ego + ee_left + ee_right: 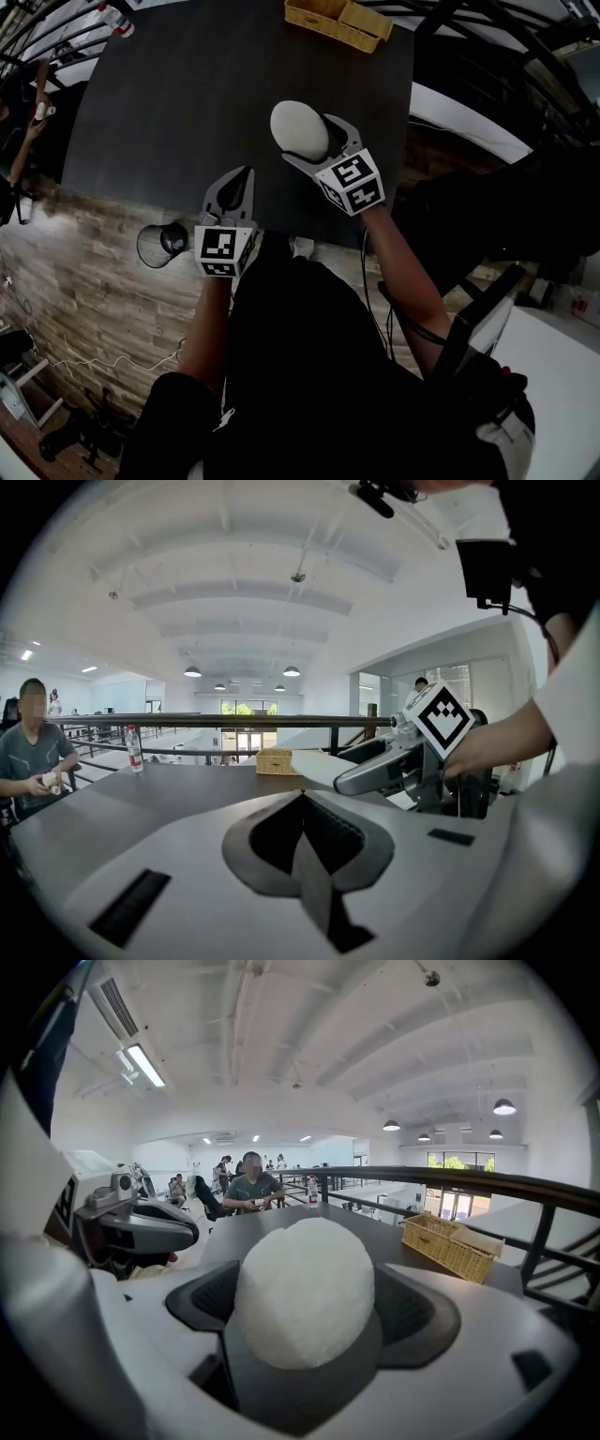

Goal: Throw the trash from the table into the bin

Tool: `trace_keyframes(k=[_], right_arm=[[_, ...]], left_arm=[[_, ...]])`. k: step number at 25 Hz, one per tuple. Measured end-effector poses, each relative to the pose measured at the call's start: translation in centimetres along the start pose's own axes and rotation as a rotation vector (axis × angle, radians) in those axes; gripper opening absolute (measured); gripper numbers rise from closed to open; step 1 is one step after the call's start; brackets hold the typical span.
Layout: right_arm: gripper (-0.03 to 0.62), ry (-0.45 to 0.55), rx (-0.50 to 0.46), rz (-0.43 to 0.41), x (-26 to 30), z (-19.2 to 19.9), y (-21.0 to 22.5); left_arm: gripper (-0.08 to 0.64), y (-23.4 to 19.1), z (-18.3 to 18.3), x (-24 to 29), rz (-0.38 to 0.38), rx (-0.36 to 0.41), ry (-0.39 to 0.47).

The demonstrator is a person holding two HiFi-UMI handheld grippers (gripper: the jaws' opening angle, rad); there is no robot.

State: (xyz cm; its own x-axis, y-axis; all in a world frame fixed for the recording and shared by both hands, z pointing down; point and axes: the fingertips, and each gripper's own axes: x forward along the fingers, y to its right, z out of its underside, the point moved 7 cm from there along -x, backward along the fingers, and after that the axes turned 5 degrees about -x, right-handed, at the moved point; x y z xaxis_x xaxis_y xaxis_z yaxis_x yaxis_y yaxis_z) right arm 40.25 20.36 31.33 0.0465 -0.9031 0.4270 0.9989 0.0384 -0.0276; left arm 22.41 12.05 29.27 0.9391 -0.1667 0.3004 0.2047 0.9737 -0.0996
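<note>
My right gripper is shut on a white paper ball and holds it over the near part of the dark table. In the right gripper view the white paper ball fills the space between the jaws. To its left, my left gripper is shut with nothing in it, near the table's front edge. Its jaws meet in the left gripper view, where the right gripper's body shows close by. A small black bin stands on the wood floor left of the left gripper.
A wicker basket sits at the table's far edge. A plastic bottle stands at the far left side, where a seated person is. Wood floor lies below the table's near edge.
</note>
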Motion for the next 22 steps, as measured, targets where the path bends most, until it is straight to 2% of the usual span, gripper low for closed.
trace_keyframes(k=[4,10,17,22], right_arm=[[0.459,0.026,-0.019,-0.027,-1.1,-0.8,-1.8],[0.457,0.07,-0.062,-0.115,-1.7,-1.8,-5.0],[0.457,0.086,-0.114,-0.266,0.9,-3.3,-10.5],[0.457,0.092,-0.149,-0.337,2.6,-5.8,-15.8]], left_arm=[[0.011,0.3,-0.1,-1.8,-0.02,-0.009,0.013],[0.011,0.9,0.3,-4.6,-0.086,-0.023,0.029],[0.011,-0.8,2.1,-10.7,-0.235,-0.073,0.031],[0.011,-3.3,2.9,-16.5,-0.314,-0.1,0.026]])
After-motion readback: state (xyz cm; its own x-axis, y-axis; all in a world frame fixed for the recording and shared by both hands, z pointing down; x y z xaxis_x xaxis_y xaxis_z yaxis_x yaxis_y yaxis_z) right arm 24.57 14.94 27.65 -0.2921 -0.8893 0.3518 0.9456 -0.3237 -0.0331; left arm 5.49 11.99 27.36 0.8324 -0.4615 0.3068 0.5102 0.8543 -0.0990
